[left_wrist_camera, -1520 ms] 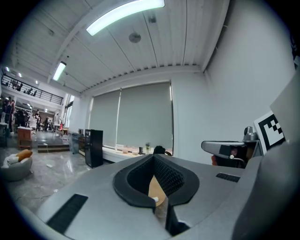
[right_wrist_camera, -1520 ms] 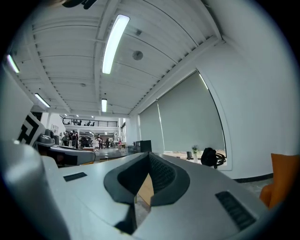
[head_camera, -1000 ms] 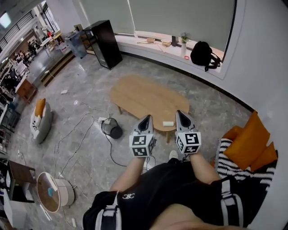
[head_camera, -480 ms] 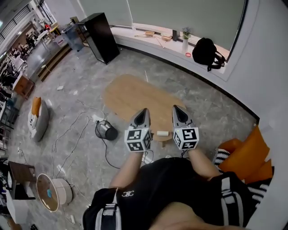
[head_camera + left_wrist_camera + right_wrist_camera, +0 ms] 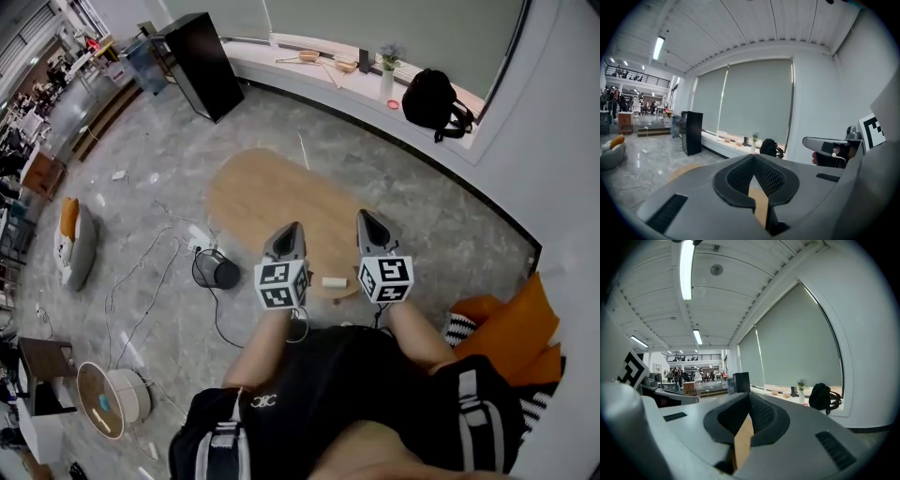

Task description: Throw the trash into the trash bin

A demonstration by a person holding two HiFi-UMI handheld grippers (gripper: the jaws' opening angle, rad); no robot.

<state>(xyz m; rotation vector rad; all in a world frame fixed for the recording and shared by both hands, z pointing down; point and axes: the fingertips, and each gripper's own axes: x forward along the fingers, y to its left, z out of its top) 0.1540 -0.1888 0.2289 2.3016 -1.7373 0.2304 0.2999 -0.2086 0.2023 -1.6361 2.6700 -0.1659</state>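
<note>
One low beige armchair with an orange cushion [image 5: 71,246] stands at the far left on the grey stone floor [image 5: 150,178]. Right of it, the round black wire-mesh trash bin [image 5: 214,271] stands on the floor, just beside the near left end of the oval light-wood table [image 5: 272,192].

Next comes the left grey gripper with a marker cube [image 5: 292,227], held above the near edge of the table. In the left gripper view its jaws [image 5: 753,157] are together at the tips and nothing is between them.

The small white rectangular piece of trash [image 5: 334,281] lies on the table near that edge, between the two grippers, and neither one touches it.

The right grey gripper with a marker cube [image 5: 364,217] is level with the left one. Its jaws [image 5: 749,395] are also pressed together and empty.

Further right, a black backpack [image 5: 434,98] sits on the white window ledge [image 5: 309,80], and orange cushions [image 5: 511,323] show at the right edge.
</note>
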